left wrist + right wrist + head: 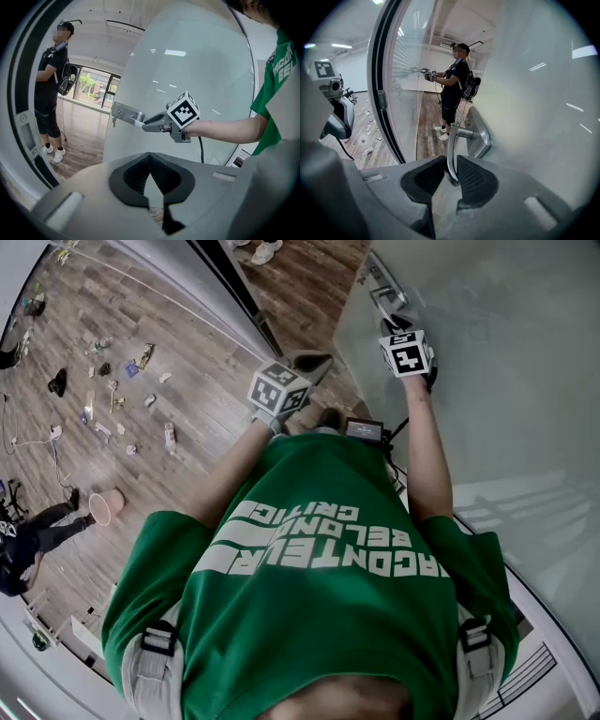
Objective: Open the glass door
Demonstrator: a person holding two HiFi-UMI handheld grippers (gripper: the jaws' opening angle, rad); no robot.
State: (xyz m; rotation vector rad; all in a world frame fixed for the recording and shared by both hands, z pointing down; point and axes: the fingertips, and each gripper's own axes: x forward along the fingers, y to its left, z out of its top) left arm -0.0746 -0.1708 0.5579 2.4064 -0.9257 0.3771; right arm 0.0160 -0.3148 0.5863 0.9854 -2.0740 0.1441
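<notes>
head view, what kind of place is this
Probably an office or similar indoor workspace: a frosted glass door with a metal lever handle, a glazed partition with blinds behind it, and a wood-plank floor.

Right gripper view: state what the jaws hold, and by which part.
The right gripper clamps the metal door handle, near the free end of its lever.
</notes>
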